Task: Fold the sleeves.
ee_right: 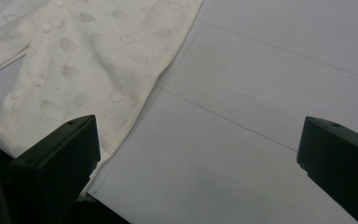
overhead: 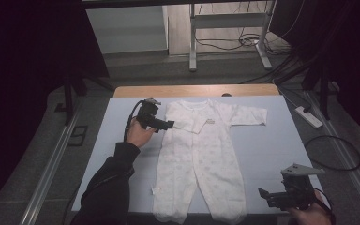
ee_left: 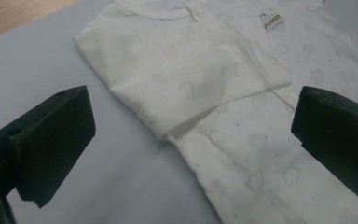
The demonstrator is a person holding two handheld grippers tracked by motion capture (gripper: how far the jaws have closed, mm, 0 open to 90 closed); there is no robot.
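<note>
Babygrow [overhead: 199, 157], white with a faint cloud print: flat on pale sheet [overhead: 272, 145], centre frame, one sleeve folded across chest. Left gripper [overhead: 168, 124]: left of centre, beside folded sleeve, jaws released. Right gripper [overhead: 268, 196]: lower right, jaws released, nothing between.

We are in a recording lab or studio rather than a home. At twelve o'clock beyond the table [overhead: 267, 140] stands a metal frame [overhead: 227, 28] on a bare floor with loose cables [overhead: 225, 44]. At three o'clock lies a power strip [overhead: 308, 117]. Dark curtains [overhead: 28, 56] hang at nine o'clock, and metal rails [overhead: 51, 164] flank the table.
</note>
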